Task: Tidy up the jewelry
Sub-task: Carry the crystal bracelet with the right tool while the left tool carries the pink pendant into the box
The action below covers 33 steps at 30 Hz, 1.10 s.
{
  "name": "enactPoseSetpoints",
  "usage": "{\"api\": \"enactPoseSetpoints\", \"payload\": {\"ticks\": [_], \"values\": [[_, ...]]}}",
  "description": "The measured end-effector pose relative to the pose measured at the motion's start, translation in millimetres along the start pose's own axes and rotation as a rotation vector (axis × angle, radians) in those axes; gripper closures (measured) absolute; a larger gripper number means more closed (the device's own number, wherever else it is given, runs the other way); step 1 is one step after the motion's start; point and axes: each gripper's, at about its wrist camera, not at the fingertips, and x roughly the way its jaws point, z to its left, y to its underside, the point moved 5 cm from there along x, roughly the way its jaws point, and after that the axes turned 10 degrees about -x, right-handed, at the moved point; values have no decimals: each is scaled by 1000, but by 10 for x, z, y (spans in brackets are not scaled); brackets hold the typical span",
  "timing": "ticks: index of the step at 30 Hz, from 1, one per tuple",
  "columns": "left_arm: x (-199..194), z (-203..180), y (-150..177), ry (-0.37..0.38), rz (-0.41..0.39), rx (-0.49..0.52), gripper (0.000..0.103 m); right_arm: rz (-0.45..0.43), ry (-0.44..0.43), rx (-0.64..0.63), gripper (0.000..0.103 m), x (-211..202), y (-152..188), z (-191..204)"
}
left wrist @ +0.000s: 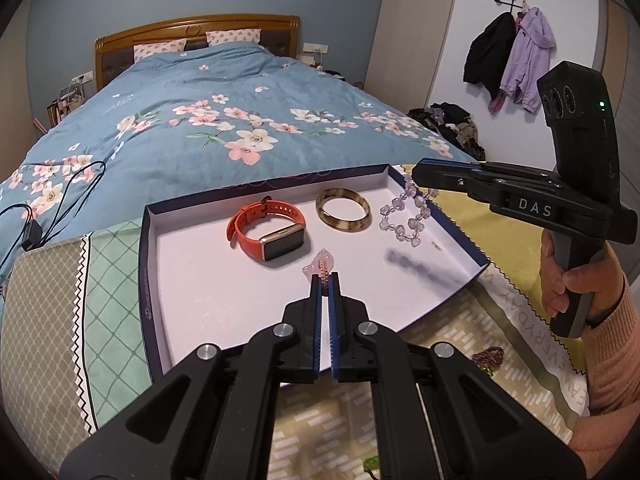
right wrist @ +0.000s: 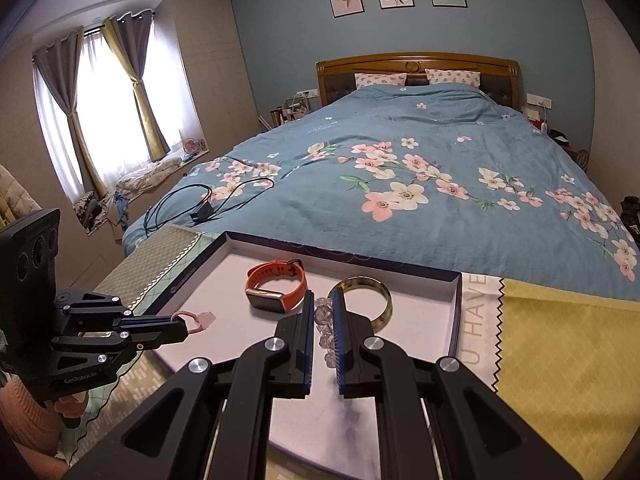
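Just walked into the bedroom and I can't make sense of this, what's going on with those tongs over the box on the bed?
A person is sorting jewelry into a shallow white-lined box at the foot of the bed. The left tongs are shut on a small pink pendant on a cord, held over the box. The right tongs are shut on a clear bead bracelet, which hangs over the box's right side. An orange smartwatch and an amber bangle already lie inside.

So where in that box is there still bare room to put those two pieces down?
The near half of the tray is bare, from the orange watch toward the front edge, and so is the left strip beside the watch. The far right is crowded: bangle and crystal bead bracelet, which the right tongs hold, sit close together.
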Motion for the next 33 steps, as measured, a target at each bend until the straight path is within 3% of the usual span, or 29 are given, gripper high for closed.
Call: {"api": "enactPoseSetpoints", "payload": {"ticks": [18, 33], "values": [[397, 81, -89, -19, 83, -2, 100, 42, 28, -8, 96, 262, 25, -4], [763, 280, -123, -30, 168, -56, 99, 102, -19, -41, 96, 562, 122, 213]]}}
